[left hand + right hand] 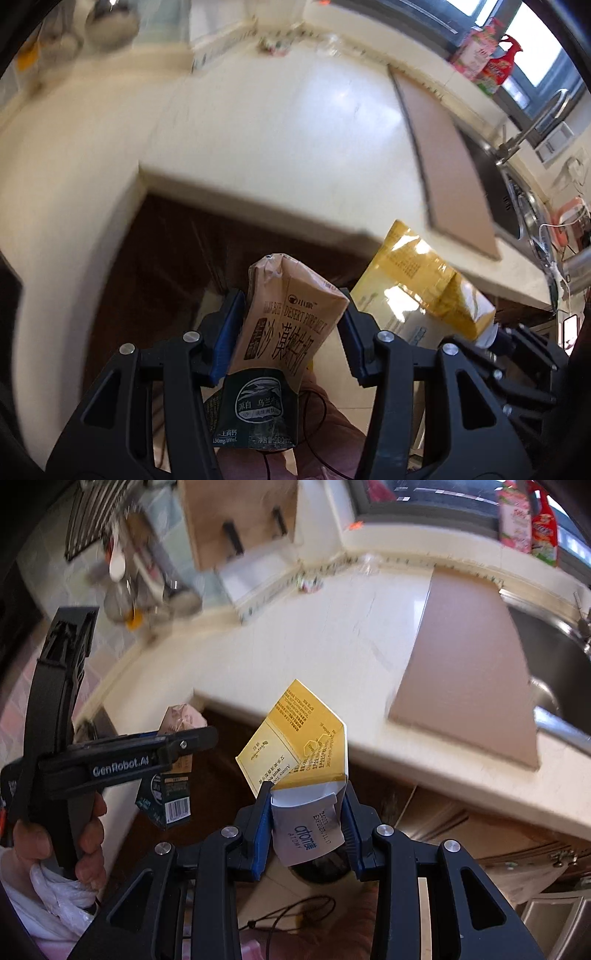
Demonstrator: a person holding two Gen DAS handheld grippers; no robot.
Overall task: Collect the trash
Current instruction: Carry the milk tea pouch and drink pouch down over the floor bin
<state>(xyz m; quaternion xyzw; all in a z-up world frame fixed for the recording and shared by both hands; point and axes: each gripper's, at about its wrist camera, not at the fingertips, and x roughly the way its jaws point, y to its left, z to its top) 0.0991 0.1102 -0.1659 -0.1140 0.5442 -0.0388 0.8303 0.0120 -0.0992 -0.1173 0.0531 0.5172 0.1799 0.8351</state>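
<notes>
Open counter ahead, crowded only at the edges.

Wide bare stretch of countertop (pixel 280 122) between the cutting board (pixel 469 672) on the right and hanging utensils (pixel 122 576) at far left. Small scraps (pixel 310 585) along the back wall only. Sink (pixel 554 657) and faucet (pixel 532 129) blocking the far right. Dark cabinet front (pixel 177 258) below the counter edge. Both grippers side by side, close together, each filled by a carton.

milk carton (pixel 284 325) — matt paper | yellow box (pixel 306 734) — glossy card | countertop (pixel 277 122) — smooth, glossy
</notes>
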